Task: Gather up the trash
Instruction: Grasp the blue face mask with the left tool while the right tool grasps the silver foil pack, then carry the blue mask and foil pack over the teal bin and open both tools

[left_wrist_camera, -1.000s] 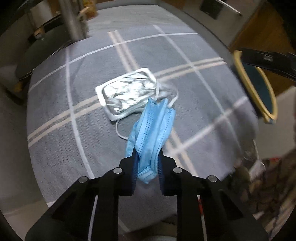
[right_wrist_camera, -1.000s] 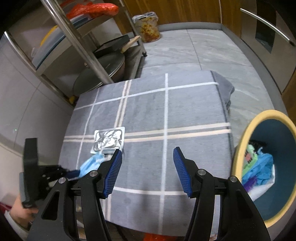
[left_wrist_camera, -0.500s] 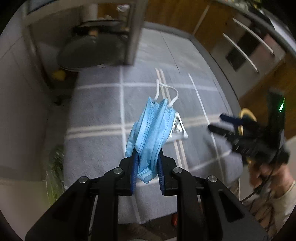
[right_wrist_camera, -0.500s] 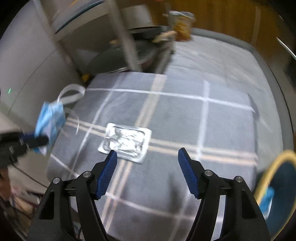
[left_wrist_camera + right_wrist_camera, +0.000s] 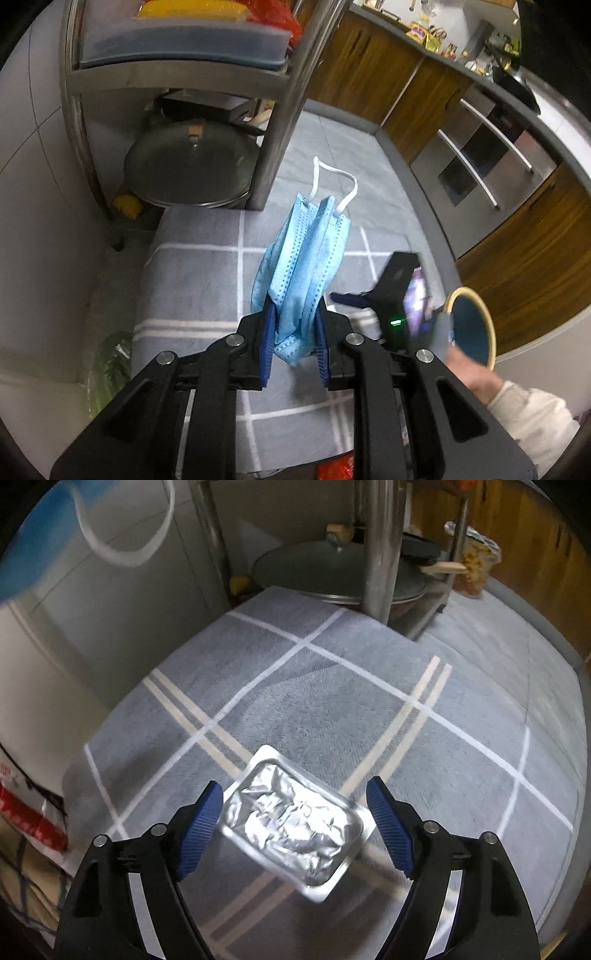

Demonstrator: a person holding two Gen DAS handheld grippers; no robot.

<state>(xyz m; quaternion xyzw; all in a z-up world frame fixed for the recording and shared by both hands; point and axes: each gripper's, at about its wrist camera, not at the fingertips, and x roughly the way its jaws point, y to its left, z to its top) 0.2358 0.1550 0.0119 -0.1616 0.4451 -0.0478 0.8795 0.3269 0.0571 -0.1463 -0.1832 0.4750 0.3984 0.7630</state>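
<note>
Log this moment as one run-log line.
left tool: shut on face mask, lifted | right tool: open, straddling foil tray on grey cloth | bin: at right

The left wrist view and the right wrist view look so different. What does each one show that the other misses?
Only the left wrist view shows the left gripper shut on the crumpled blue face mask, plus the yellow-rimmed teal bin. Only the right wrist view shows the open right gripper straddling the silver foil packet. Both show the grey plaid cloth and the round grey pan lid under the metal rack.
</note>
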